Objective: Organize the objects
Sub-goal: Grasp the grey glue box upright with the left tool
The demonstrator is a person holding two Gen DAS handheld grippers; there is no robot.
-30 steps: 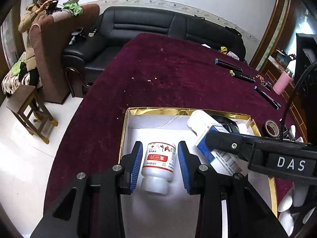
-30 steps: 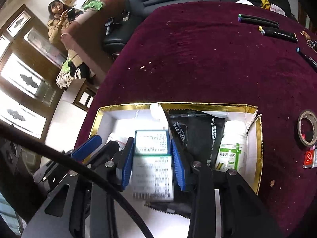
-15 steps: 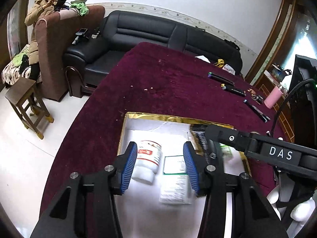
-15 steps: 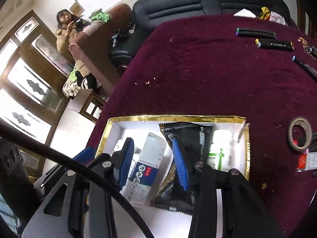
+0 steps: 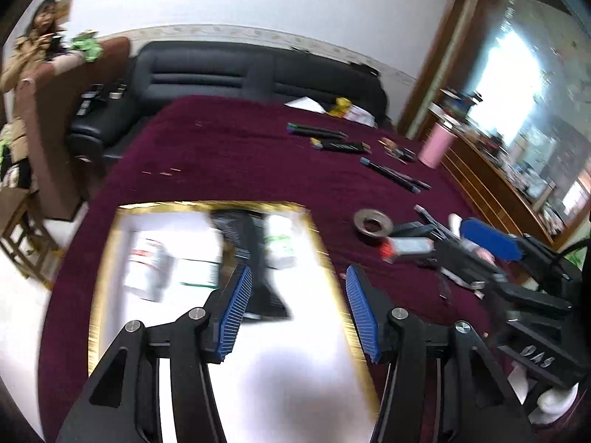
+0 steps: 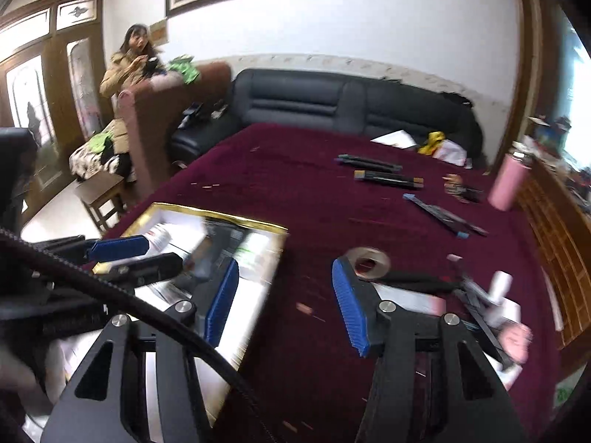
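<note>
A gold-rimmed white box (image 5: 325, 247) lies on the maroon table and holds a white pill bottle (image 5: 146, 271), a green-and-white carton (image 5: 197, 273), a black pouch (image 5: 247, 243) and a second white bottle (image 5: 280, 240). My left gripper (image 5: 298, 308) is open and empty above the box's right side. My right gripper (image 6: 284, 297) is open and empty, over the cloth just right of the box (image 6: 221, 217). A tape roll (image 6: 369, 262) lies just beyond its right finger. The frames are blurred by motion.
Dark markers (image 5: 317, 131) (image 6: 388, 179) and pens (image 5: 395, 175) lie across the far table. A pink flask (image 6: 508, 181) stands at the right edge. Small loose items (image 6: 491, 302) lie at the near right. A black sofa (image 6: 332, 103) and a seated person (image 6: 129, 62) are behind.
Both grippers have let go of the bottle and carton, opened wide, lifted and swung right. The bottle and carton now lie in the box.
</note>
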